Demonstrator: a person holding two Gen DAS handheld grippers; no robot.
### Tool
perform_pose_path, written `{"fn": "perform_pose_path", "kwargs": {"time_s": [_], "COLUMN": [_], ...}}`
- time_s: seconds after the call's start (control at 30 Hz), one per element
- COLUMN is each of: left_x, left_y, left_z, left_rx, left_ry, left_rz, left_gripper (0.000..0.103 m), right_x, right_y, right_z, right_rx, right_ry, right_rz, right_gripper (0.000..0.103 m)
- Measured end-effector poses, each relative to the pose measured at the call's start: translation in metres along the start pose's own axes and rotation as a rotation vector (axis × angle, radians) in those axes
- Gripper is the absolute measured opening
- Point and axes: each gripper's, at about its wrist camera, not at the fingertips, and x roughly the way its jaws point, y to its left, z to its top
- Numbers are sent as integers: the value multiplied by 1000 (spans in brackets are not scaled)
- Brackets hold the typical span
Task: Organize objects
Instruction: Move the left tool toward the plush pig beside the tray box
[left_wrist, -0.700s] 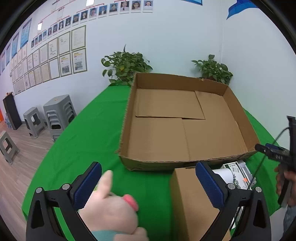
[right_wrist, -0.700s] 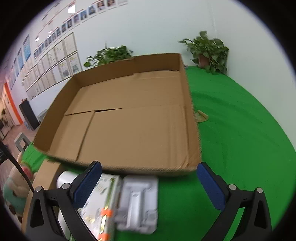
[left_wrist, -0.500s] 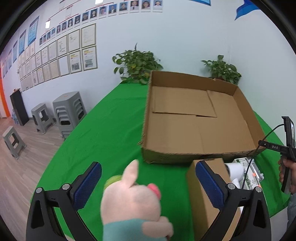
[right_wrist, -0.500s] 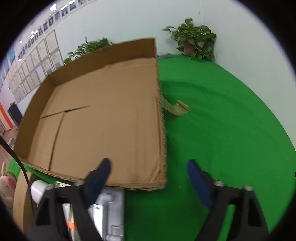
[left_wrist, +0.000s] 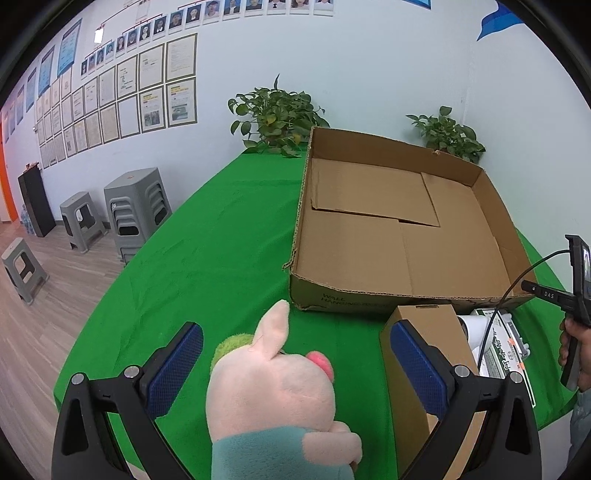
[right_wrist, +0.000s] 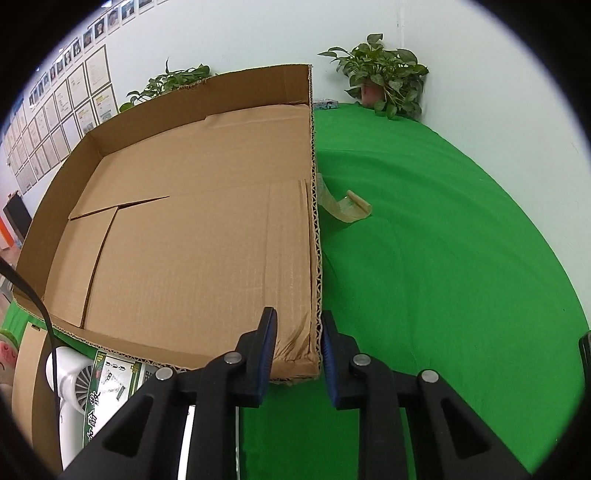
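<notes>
— Lying where, plush pig (left_wrist: 273, 387)?
— On green cloth (left_wrist: 203, 258), before open cardboard box (left_wrist: 332, 299), beside small carton (left_wrist: 417, 325). Long axis along left gripper (left_wrist: 293, 330), head farthest, snout rightward.
— Fingers?
— Spread wide, clear of pig. Right gripper (right_wrist: 297, 321): angled downward, clamped on box's right wall, near corner.

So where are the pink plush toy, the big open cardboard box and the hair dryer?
pink plush toy (left_wrist: 273, 387), left wrist view, on its head.
big open cardboard box (left_wrist: 354, 254), left wrist view, inside floor.
hair dryer (right_wrist: 68, 373), right wrist view, white body.
</notes>
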Motion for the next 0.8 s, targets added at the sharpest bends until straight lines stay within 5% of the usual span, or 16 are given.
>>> {"fn": "perform_pose_path", "kwargs": {"time_s": [0.1, 0.13, 0.2, 0.43, 0.8], "left_x": [2, 1, -2, -4, 12], "left_y": [-15, -19, -30, -89, -140], "left_z": [8, 10, 14, 17, 8], "left_rx": [21, 29, 50, 157, 175], "left_ry": [-15, -26, -48, -101, -47], "left_rz": [-17, -20, -34, -123, -201], "left_gripper": [102, 102, 102, 102, 102], "right_x": [-2, -4, -17, -66, -90], "right_y": [1, 5, 14, 66, 90], "right_z": [5, 7, 3, -36, -70], "right_rx": [12, 9, -5, -73, -46], "right_ry": [-8, -15, -58, -122, -95], "right_rz": [-26, -42, -68, 39, 102], "right_gripper": [32, 59, 92, 103, 102]}}
